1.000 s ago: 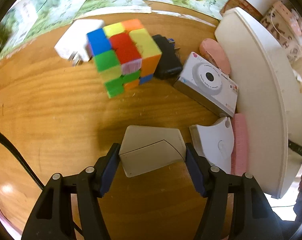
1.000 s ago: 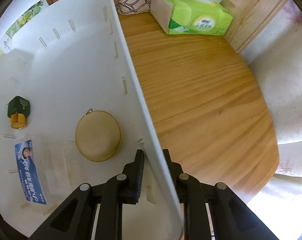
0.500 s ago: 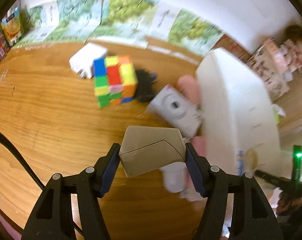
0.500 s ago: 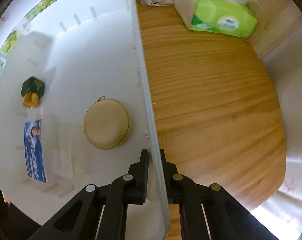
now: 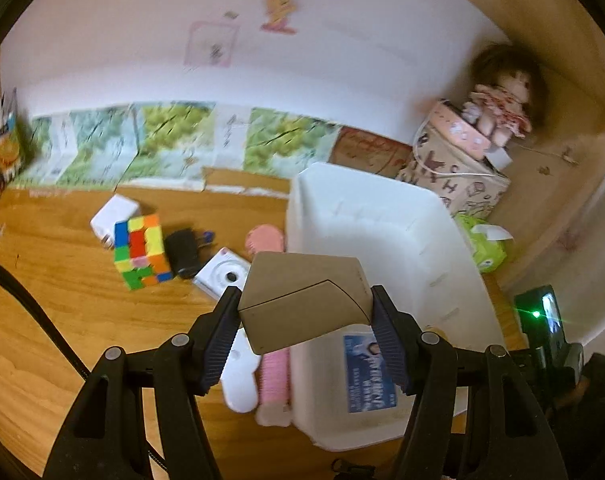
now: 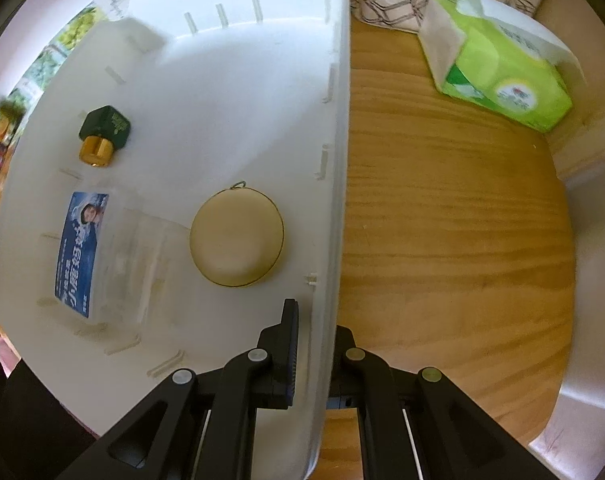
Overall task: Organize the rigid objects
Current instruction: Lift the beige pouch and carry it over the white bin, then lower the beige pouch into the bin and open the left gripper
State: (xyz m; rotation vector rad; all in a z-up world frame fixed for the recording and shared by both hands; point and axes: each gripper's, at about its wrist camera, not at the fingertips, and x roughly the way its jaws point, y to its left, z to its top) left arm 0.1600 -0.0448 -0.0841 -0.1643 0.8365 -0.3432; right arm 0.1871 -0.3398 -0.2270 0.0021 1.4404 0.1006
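The left gripper (image 5: 305, 316) is matte black plastic: 2 angular arms with cut-out windows, each carrying 2 round silver screw heads, ending in dark blue ribbed pads (image 5: 218, 340). A thin black cable curves away at its left. The right gripper (image 6: 316, 354) has the same black frame, 4 silver screws in a row, and 1 visible ribbed blue-edged pad.

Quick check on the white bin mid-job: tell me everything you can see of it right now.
The white bin is a rectangular, open-topped tub of smooth matte plastic with small slot ribs along its inner walls. It stands upright on the wooden table. The right claw is shut on its side wall, one finger inside and one outside. Inside lie a round beige case, a green and yellow plug and a clear box with a blue label.
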